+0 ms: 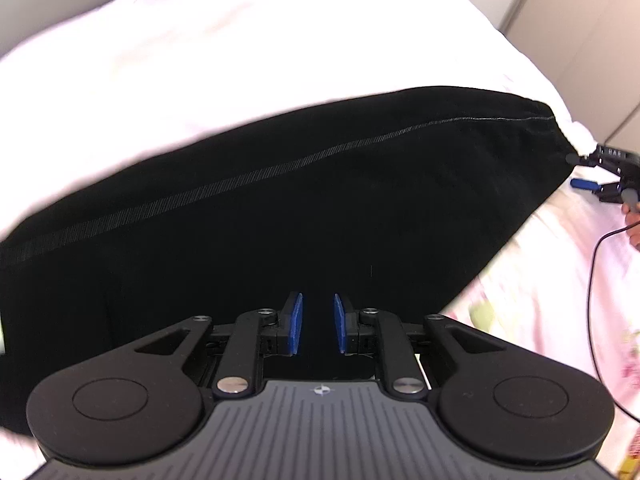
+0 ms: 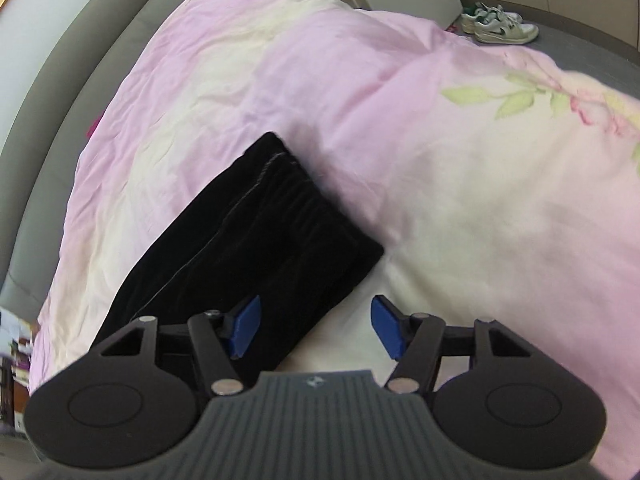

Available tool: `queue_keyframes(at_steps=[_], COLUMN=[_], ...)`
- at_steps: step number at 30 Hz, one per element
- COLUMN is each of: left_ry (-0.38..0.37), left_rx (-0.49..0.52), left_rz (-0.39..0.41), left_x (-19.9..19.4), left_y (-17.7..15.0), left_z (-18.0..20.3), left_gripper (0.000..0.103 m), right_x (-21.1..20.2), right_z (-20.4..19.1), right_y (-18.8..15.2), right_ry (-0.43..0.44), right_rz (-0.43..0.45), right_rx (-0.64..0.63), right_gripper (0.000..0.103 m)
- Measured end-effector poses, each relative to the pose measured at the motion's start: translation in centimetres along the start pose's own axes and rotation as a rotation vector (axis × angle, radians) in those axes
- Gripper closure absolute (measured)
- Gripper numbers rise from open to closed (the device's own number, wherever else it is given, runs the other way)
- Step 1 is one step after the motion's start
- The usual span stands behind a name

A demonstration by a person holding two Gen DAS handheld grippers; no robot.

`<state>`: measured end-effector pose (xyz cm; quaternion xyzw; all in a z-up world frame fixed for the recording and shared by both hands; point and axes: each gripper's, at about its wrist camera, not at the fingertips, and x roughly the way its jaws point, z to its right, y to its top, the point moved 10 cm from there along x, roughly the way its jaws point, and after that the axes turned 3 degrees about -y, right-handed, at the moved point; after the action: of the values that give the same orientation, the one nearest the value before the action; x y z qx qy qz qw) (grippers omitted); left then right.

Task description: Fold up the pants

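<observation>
Left wrist view: black pants lie folded lengthwise on the pink duvet. My left gripper is narrowly parted over cloth; right gripper wide, empty. Next: grasp an end, fold across.

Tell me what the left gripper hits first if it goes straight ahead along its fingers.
Most likely the black pants. The left gripper has its blue pads slightly apart with nothing between them, and the dark cloth fills the view directly ahead. Depth is unclear, but the pink bedding lies beyond the pants.
</observation>
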<state>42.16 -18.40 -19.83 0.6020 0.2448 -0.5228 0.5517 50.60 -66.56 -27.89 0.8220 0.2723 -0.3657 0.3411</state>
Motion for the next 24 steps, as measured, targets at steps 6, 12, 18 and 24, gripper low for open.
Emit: queue_keyframes(at_steps=[6,12,18,24], left_ry=[-0.025,-0.031,0.017,0.071], left_rx=[0.084,0.181,0.184,0.185], left_rz=[0.038,0.087,0.070,0.085], left_x=[4.9,10.1,14.8,16.0], left_y=[6.1,11.0,14.4,15.9], left_z=[2.4,6.1,6.4,7.5], left_gripper=[0.084,0.084,0.084,0.084], right_x=[3.0,4.3,2.9,0.4], right_z=[1.7,2.7,2.1,0.0], right_y=[1.2,1.3,1.3,2.1], right_ry=[0.097,0.198,0.210,0.206], right_rz=[0.032,0.099,0.113,0.142], right_rx=[0.111,0.175,0.127,0.034], right_gripper=[0.052,0.061,0.067,0.070])
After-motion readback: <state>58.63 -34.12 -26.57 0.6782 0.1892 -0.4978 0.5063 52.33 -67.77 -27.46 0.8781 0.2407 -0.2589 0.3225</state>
